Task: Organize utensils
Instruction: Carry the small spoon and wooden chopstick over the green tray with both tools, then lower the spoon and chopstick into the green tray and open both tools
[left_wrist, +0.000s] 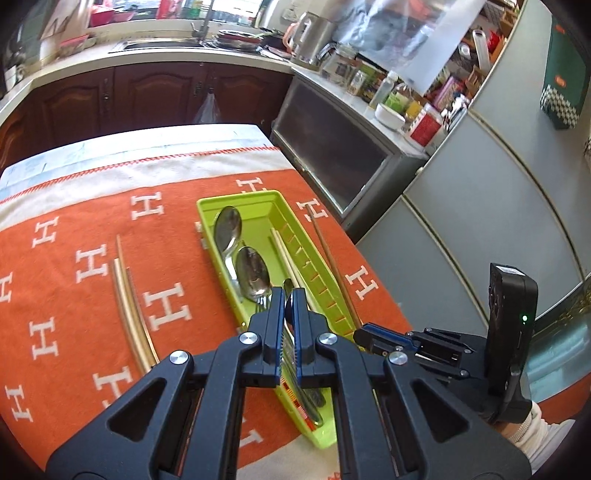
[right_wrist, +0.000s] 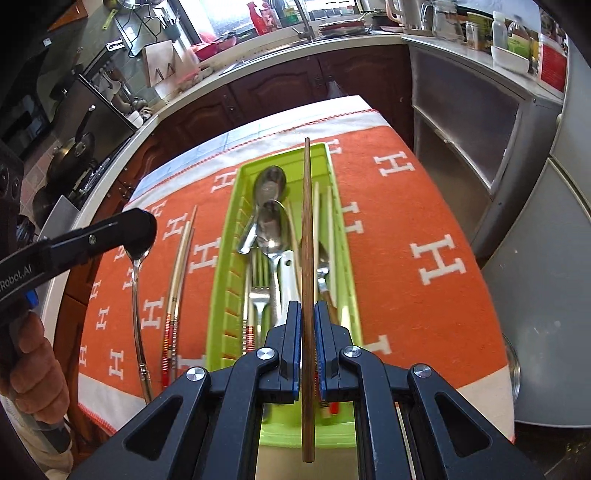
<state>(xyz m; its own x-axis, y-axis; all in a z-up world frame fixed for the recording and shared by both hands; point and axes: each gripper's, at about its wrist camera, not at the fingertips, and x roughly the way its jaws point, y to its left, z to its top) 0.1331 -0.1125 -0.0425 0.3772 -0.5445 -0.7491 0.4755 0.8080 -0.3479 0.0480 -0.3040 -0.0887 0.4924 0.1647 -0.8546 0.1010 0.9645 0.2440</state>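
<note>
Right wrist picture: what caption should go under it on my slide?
Right gripper clamps a brown wooden chopstick above the green utensil tray on the orange cloth.

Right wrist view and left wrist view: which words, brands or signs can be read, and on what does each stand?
"Robot.AI": on the left gripper, start cut off by the frame edge.
"H": repeated white letter on the orange cloth.
Labels on the counter bottles and boxes: too blurred to read.

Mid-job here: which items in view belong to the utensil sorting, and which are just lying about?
Job: lime-green plastic tray, brown wooden chopstick, steel spoon, loose pale gold chopsticks.
Just there: white ceramic bowl, black frying pan, steel kettle, hanging plastic bag.
</note>
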